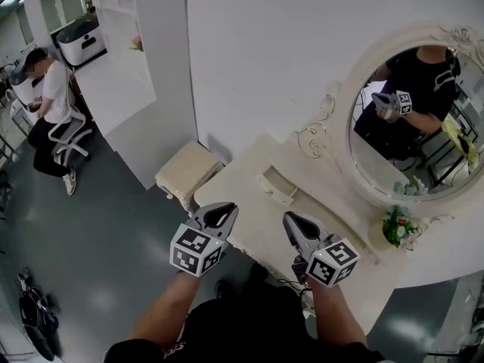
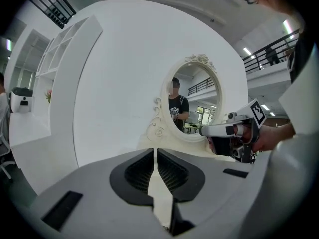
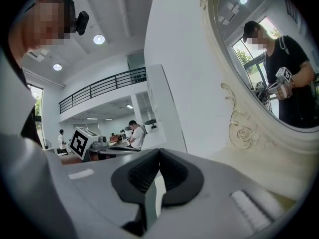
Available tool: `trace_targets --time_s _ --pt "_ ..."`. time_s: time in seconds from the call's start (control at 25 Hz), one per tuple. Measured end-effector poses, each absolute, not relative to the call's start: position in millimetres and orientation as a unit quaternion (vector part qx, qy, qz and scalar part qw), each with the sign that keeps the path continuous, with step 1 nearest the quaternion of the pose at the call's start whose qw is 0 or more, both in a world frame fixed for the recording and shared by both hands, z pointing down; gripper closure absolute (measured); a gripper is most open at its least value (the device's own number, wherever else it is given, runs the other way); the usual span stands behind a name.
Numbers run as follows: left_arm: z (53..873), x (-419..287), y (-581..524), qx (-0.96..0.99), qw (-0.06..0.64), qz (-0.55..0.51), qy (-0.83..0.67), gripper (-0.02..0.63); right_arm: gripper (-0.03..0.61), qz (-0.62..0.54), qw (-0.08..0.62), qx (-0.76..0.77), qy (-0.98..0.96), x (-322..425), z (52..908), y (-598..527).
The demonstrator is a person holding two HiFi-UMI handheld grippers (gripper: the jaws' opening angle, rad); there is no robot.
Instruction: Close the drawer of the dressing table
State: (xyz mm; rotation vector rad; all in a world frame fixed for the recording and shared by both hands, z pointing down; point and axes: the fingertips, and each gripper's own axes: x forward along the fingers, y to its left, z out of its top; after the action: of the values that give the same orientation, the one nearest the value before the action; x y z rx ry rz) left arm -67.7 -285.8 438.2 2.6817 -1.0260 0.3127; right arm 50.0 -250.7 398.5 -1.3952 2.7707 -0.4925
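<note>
Dressing table [image 1: 249, 180] against white wall [image 1: 265, 51], grey floor [image 1: 113, 225]

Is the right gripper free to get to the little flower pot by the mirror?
Probably yes: only bare tabletop lies between the right gripper and the flower pot, though its fingers are shut.

Cream stool [image 1: 188, 174] on grey floor [image 1: 113, 233] beside white partition [image 1: 144, 138]; person [image 1: 49, 89] seated on white office chair [image 1: 72, 138], far left.
</note>
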Motion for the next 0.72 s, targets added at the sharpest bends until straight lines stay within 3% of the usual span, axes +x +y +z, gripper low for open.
trace_targets --time_s 0.24,0.72 --pt "464 -38 -311 0.924 0.145 0.130 -0.329 0.562 0.567 -0.168 0.001 -0.451 0.876 70 411 -275" --pt "522 16 -361 0.915 0.170 0.192 -0.312 0.534 0.568 -0.196 0.004 -0.450 0.871 109 434 -318"
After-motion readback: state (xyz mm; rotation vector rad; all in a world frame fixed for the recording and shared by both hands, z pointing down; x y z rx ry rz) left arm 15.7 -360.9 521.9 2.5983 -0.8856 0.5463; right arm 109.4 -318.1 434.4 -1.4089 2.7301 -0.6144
